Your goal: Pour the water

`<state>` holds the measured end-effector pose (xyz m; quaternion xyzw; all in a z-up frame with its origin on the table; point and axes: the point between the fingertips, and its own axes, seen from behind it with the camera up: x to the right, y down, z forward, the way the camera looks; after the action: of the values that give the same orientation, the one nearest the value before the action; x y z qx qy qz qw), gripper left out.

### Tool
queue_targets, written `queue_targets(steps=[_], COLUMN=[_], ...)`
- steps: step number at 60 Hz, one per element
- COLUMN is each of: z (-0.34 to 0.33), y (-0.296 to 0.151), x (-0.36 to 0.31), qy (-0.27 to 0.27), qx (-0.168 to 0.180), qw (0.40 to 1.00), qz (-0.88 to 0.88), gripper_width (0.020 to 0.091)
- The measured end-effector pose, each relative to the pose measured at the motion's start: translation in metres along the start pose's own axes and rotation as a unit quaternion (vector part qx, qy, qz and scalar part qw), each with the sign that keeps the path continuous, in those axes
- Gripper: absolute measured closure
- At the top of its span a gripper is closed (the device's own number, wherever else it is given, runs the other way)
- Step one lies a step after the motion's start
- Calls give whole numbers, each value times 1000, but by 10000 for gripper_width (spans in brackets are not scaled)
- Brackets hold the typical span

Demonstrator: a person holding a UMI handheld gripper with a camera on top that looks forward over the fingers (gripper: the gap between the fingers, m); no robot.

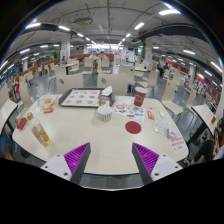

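Your gripper (110, 160) hangs released, holding nothing, off the table's (90, 145) near edge. You're at the approach step; the white cup (104, 113) stands mid-table, so reach forward for it.

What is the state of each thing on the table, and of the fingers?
gripper: fingers open, holding nothing, short of the table's things.
white cup: upright on the table, ahead of the fingers, untouched.
red disc: lying flat beside the cup.
tray: flat on the far side of the table.
table: round, with things spread over it.
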<state>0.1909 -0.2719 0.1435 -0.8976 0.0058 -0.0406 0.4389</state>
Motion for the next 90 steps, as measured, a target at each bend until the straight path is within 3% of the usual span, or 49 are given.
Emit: queue_targets(steps=[1, 20, 36, 48, 60, 65, 73, 80, 86, 90], z=[23, 17, 14, 43, 99, 120, 138, 142, 146, 146], y=[-6, 17, 56, 36, 0, -13, -19, -23, -25, -31], x=[-6, -38, -169, -283, -326, -325, -326, -332, -334, -335], qy=[1, 17, -35, -83, -66, -52, -45, -53, -55, -62], qx=[0, -10, -12, 37, 95, 117, 131, 131, 119, 110], qw=[1000, 1000, 999, 996, 993, 992, 990, 990, 991, 992], qz=[1, -2, 5, 12, 13, 20, 19, 17, 9, 9], gripper_width=[253, 254, 255, 251, 265, 317, 593, 636, 723, 723])
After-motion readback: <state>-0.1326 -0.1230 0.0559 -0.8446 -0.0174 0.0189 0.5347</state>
